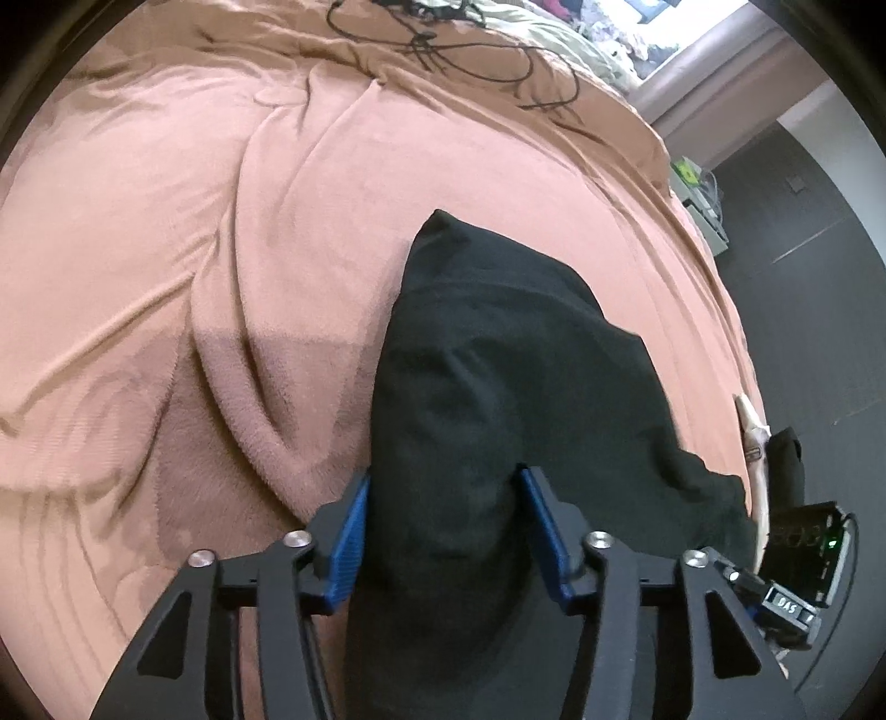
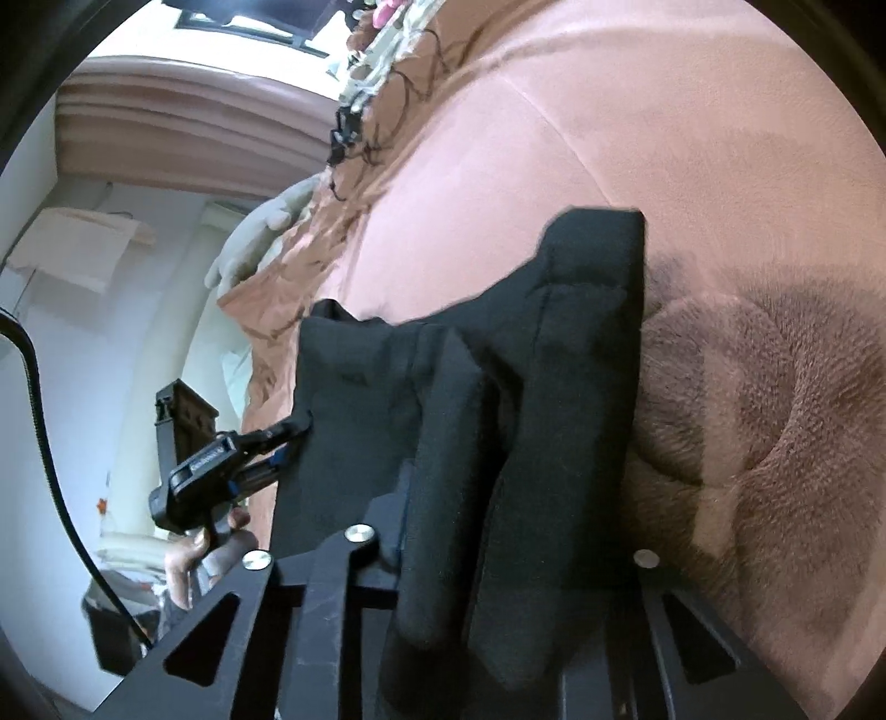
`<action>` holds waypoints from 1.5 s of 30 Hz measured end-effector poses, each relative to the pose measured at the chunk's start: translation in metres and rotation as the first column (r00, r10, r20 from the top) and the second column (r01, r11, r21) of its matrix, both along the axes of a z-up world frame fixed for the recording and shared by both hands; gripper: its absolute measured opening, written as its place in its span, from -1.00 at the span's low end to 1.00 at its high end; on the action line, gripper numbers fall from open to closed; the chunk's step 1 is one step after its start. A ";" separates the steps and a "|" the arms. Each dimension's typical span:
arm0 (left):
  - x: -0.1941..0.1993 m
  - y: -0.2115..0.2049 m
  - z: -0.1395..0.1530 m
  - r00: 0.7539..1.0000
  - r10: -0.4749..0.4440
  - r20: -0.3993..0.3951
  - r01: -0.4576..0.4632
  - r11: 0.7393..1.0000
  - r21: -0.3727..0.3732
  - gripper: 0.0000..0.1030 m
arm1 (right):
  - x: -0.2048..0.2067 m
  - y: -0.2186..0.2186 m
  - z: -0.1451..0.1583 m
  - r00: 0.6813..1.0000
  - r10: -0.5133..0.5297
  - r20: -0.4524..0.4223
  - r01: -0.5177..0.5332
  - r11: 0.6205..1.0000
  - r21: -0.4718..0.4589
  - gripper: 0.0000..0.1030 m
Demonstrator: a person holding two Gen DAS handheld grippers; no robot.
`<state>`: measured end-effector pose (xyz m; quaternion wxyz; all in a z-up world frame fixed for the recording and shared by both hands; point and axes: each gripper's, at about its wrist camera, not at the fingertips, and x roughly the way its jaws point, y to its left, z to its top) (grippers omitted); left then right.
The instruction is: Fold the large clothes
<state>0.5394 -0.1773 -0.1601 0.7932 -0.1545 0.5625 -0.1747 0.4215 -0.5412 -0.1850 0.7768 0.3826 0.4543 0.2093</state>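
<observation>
left gripper [image 1: 443,487] has its blue pads [image 1: 349,531] set fairly wide with a thick bunch of the black garment [image 1: 498,360] filling the gap between them, looks gripped but pads aren't visibly squeezing so grip firmness hard to call; in right wrist view the left gripper [image 2: 302,426] tip pinches the garment's edge; right gripper [image 2: 498,554] jaws mostly buried under folded black layers, cloth runs straight between them, cannot tell how far closed; judged step: carrying/laying a fold over, so keep both grips level, pull cloth taut between them, lower onto the bedspread [image 1: 166,221] evenly before letting go, else layers slump; garment is dark, thick, soft, in several stacked folds [image 2: 581,332], hanging ahead of both jaws, far end resting on the pinkish-brown bedspread; black cables [image 1: 443,50] lie well beyond it
</observation>
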 end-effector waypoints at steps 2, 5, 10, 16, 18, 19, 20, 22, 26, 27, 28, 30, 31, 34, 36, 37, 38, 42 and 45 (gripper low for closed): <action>-0.004 -0.001 0.008 1.000 -0.001 0.016 0.001 1.000 0.005 -0.14 | -0.002 0.005 0.012 1.000 0.000 0.024 0.001 1.000 -0.019 -0.69; -0.011 -0.002 0.019 0.999 -0.005 0.048 0.004 1.000 0.021 -0.29 | -0.008 0.013 0.033 0.998 0.006 0.057 -0.002 0.998 -0.062 -0.69; -0.028 0.007 0.047 0.997 0.023 0.078 -0.022 1.000 -0.010 -0.45 | -0.018 0.026 0.061 0.994 0.017 0.107 -0.007 0.996 -0.093 -0.71; -0.061 0.027 0.087 0.988 0.046 0.149 -0.038 0.998 -0.057 -0.53 | -0.043 0.047 0.100 0.982 0.032 0.187 -0.010 0.993 -0.116 -0.71; -0.070 0.033 0.097 0.984 0.057 0.167 -0.046 0.997 -0.070 -0.55 | -0.053 0.056 0.113 0.977 0.037 0.212 -0.010 0.992 -0.125 -0.71; -0.078 0.038 0.105 0.981 0.064 0.181 -0.050 0.996 -0.078 -0.55 | -0.058 0.060 0.119 0.974 0.040 0.223 -0.010 0.991 -0.132 -0.71; -0.084 0.041 0.111 0.979 0.067 0.193 -0.052 0.995 -0.085 -0.56 | -0.062 0.064 0.123 0.972 0.043 0.231 -0.011 0.991 -0.137 -0.71; -0.094 0.047 0.121 0.975 0.072 0.212 -0.053 0.994 -0.093 -0.57 | -0.072 0.073 0.136 0.966 0.055 0.253 -0.016 0.988 -0.154 -0.71; -0.119 0.058 0.145 0.964 0.066 0.257 -0.040 0.994 -0.106 -0.59 | -0.089 0.092 0.158 0.952 0.078 0.297 -0.023 0.982 -0.186 -0.71; -0.126 0.061 0.150 0.962 0.068 0.266 -0.039 0.993 -0.110 -0.59 | -0.096 0.098 0.166 0.946 0.083 0.312 -0.024 0.982 -0.190 -0.71; -0.132 0.065 0.155 0.959 0.070 0.273 -0.040 0.993 -0.114 -0.60 | -0.100 0.103 0.171 0.942 0.088 0.323 -0.026 0.981 -0.191 -0.71; -0.145 0.074 0.166 0.955 0.077 0.287 -0.043 0.991 -0.124 -0.62 | -0.111 0.115 0.182 0.933 0.098 0.345 -0.030 0.980 -0.199 -0.71; -0.150 0.078 0.170 0.953 0.080 0.291 -0.044 0.991 -0.128 -0.63 | -0.115 0.118 0.186 0.930 0.103 0.354 -0.032 0.979 -0.203 -0.71; -0.169 0.092 0.183 0.948 0.093 0.306 -0.051 0.989 -0.142 -0.65 | -0.135 0.131 0.200 0.915 0.124 0.385 -0.042 0.976 -0.216 -0.71; -0.183 0.103 0.191 0.943 0.102 0.317 -0.055 0.986 -0.155 -0.66 | -0.146 0.143 0.212 0.901 0.141 0.409 -0.049 0.973 -0.227 -0.71; -0.188 0.108 0.194 0.941 0.104 0.321 -0.055 0.986 -0.158 -0.67 | -0.150 0.146 0.215 0.897 0.147 0.417 -0.053 0.972 -0.230 -0.71; -0.195 0.113 0.198 0.939 0.107 0.325 -0.057 0.985 -0.161 -0.68 | -0.156 0.152 0.221 0.890 0.157 0.427 -0.059 0.971 -0.234 -0.71; -0.221 0.129 0.218 0.926 0.126 0.356 -0.070 0.984 -0.167 -0.70 | -0.170 0.169 0.233 0.874 0.185 0.448 -0.078 0.966 -0.247 -0.73; -0.243 0.140 0.236 0.909 0.138 0.394 -0.076 0.983 -0.168 -0.71 | -0.182 0.180 0.244 0.860 0.205 0.467 -0.099 0.965 -0.242 -0.73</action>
